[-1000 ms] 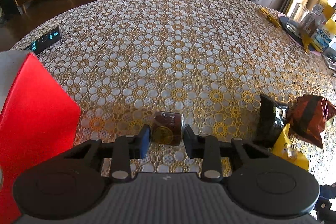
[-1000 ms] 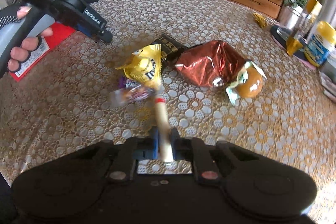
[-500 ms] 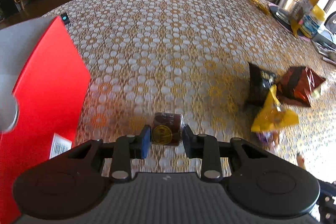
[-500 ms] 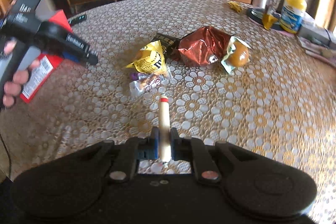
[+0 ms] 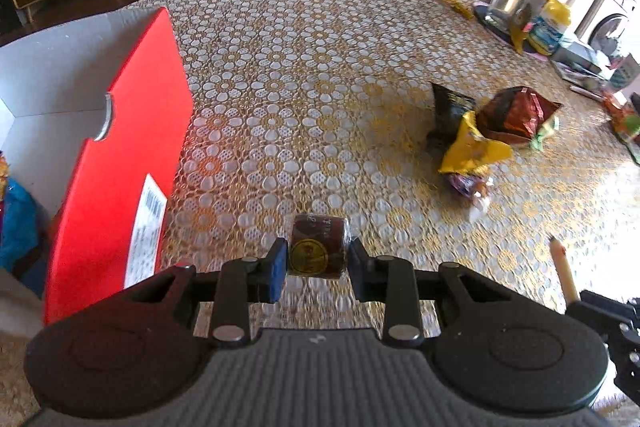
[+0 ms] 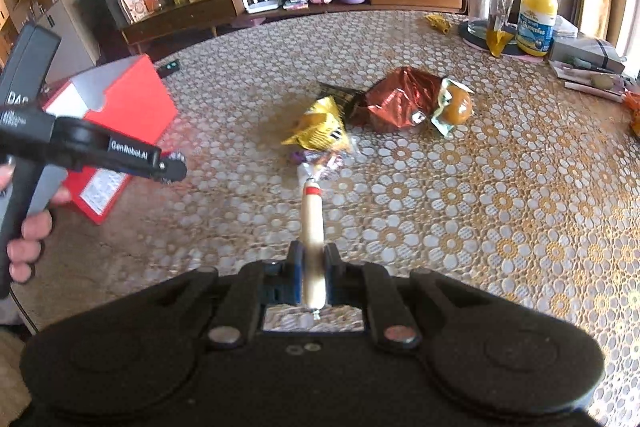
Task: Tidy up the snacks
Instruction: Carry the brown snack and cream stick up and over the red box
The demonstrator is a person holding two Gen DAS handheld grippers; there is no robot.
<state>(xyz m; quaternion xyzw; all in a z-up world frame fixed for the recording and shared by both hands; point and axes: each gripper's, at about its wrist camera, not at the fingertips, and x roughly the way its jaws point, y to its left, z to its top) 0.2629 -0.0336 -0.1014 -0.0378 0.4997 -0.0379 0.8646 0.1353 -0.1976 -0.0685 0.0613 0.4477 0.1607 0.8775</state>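
My left gripper [image 5: 318,263] is shut on a small brown wrapped snack with a gold label [image 5: 318,247], held above the table beside a red box [image 5: 120,163] with a grey inside at the left. My right gripper [image 6: 313,277] is shut on a pale sausage stick with a red band [image 6: 312,223], lifted over the table. The stick's tip [image 5: 562,263] also shows at the right of the left wrist view. A heap of snacks lies mid-table: a yellow bag [image 6: 320,125], a red-brown foil bag [image 6: 400,99], a black bag [image 5: 450,111], a round bun in a wrapper [image 6: 454,105].
A hand holds the left gripper's handle [image 6: 24,163] at the left of the right wrist view. A blue packet [image 5: 16,223] lies inside the red box. A glass [image 6: 480,11], a yellow-capped bottle [image 6: 536,21] and boxes stand at the table's far right. A remote [image 6: 168,67] lies behind the box.
Both grippers rose and moved left toward the red box, which now fills more of the left wrist view. The snack heap has drifted further away. Both grips are unchanged.
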